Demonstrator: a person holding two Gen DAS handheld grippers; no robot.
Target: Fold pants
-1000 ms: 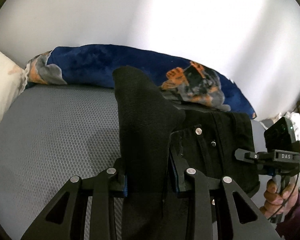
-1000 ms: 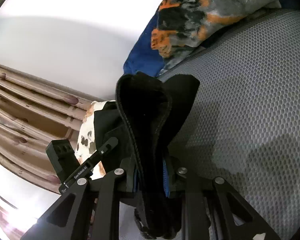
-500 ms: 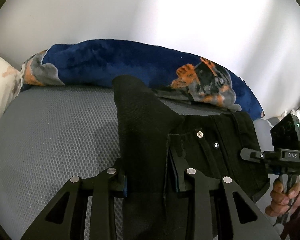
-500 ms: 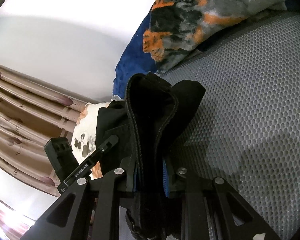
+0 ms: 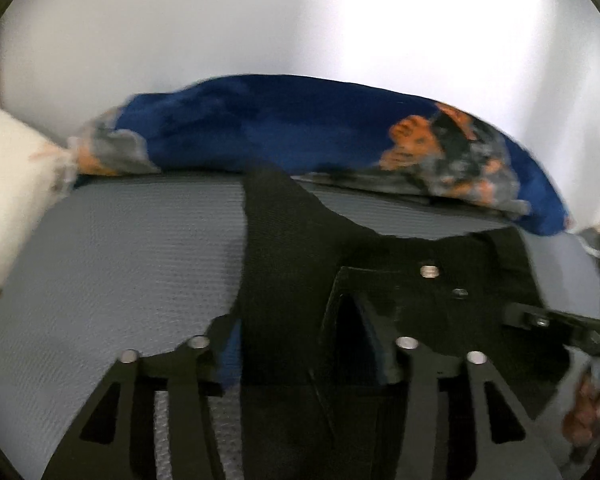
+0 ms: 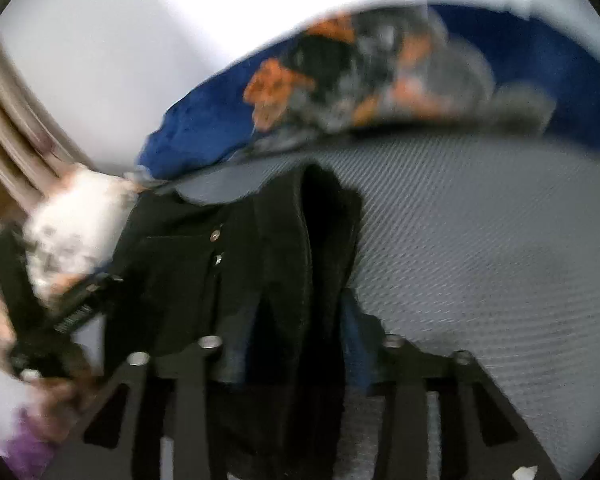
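Observation:
Black pants point(image 5: 292, 248) lie bunched on a grey mesh mattress point(image 5: 120, 260), waistband with metal buttons to the right. A fold of them stands between the fingers of my left gripper point(image 5: 300, 352), whose jaws are opening; blue pads show beside the cloth and no longer press it. In the right wrist view the pants point(image 6: 180, 272) rise as a dark ridge between the fingers of my right gripper point(image 6: 296, 356), also opening, pads clear of the fabric. Each gripper shows at the edge of the other's view: the right gripper point(image 5: 560, 328) and the left gripper point(image 6: 72, 308), each held by a hand.
A blue blanket with an orange and grey print point(image 5: 280, 128) runs along the white wall behind the mattress. A white patterned pillow point(image 5: 12, 184) sits at the left end. Beige curtains point(image 6: 4, 140) hang beyond the pillow. Both views are motion-blurred.
Both grippers' jaws have spread and their pads have come off the black fabric. The right wrist view has rolled and swung, and the left gripper has dipped toward the mattress.

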